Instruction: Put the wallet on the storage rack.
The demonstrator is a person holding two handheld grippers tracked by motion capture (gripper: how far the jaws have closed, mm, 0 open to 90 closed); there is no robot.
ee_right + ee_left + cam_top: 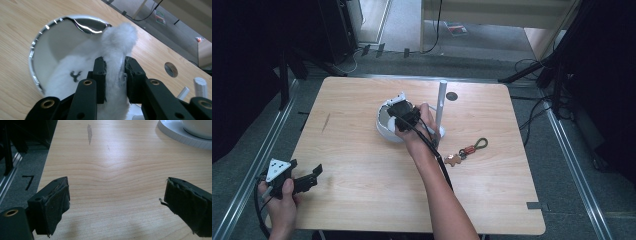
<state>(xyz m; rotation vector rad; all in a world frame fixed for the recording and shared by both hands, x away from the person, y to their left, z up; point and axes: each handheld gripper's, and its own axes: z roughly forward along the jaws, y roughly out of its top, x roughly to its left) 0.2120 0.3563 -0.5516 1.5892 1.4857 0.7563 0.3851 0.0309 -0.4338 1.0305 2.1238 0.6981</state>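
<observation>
A shiny metal bowl sits near the middle of the wooden table; from above it is a pale round bowl. Inside it lies a white fluffy plush with a small dark mark. My right gripper reaches down into the bowl, its jaws shut on a fold of the plush. From above, the right gripper covers the bowl's right side. My left gripper rests at the table's front left corner. Its wide-apart pads hold nothing, and the left gripper faces bare wood.
A grey upright post on a white base stands just right of the bowl. A keychain with a green loop and a brown figure lies right of my forearm. A dark round disc sits behind the post. A white ribbed dish edge shows far ahead.
</observation>
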